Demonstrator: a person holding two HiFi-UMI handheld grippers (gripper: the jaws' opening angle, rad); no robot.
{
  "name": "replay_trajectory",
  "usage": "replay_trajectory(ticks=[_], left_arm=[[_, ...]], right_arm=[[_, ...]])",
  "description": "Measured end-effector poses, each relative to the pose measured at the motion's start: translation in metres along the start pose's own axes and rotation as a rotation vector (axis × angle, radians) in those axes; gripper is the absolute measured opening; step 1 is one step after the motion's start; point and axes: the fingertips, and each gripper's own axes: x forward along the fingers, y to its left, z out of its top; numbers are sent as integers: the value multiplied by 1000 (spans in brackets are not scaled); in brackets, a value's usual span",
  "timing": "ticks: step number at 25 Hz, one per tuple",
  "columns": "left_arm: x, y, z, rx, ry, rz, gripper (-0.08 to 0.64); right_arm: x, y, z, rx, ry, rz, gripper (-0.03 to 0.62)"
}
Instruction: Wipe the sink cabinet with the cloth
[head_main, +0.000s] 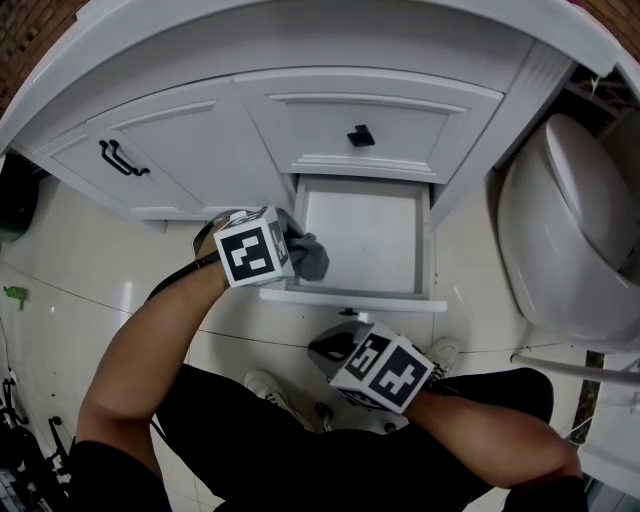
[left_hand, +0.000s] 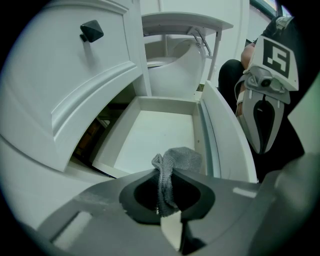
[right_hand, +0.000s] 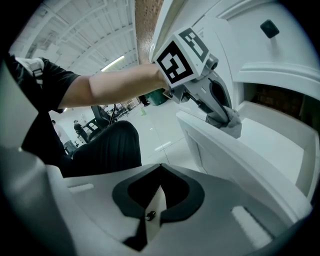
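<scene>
Right gripper (right_hand: 159, 167) hangs pressed together (empty), left gripper (left_hand: 167, 175) pinches grey cloth (left_hand: 182, 157) over open drawer (left_hand: 150, 135).

cloth (head_main: 308, 256) over drawer (head_main: 372, 232) left edge

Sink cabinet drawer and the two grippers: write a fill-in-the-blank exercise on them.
The drawer of the sink cabinet stands ____.
The left gripper is shut on a cloth coloured ____.
The right gripper, fingers together, holds ____.
The knob above the drawer is ____.
Missing words: open; grey; nothing; black.
</scene>
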Motion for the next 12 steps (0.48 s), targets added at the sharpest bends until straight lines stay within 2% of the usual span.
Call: replay_trajectory(ticks=[3,7,9,12], left_arm=[[-4,-3,10,-30,-45,-16,37],[-9,-14,50,-68,-171,-68,37],[-4,-23,74,-52,-214,-101,37],[13,-32,102,1,-218,-128,37]], right_arm=[[0,-1,-2,-2,1,-5,5],[1,5,1,-6,1,7,5],[2,10,2,-12,-2,15,5],[2,15,3,-22,-5,24,5]])
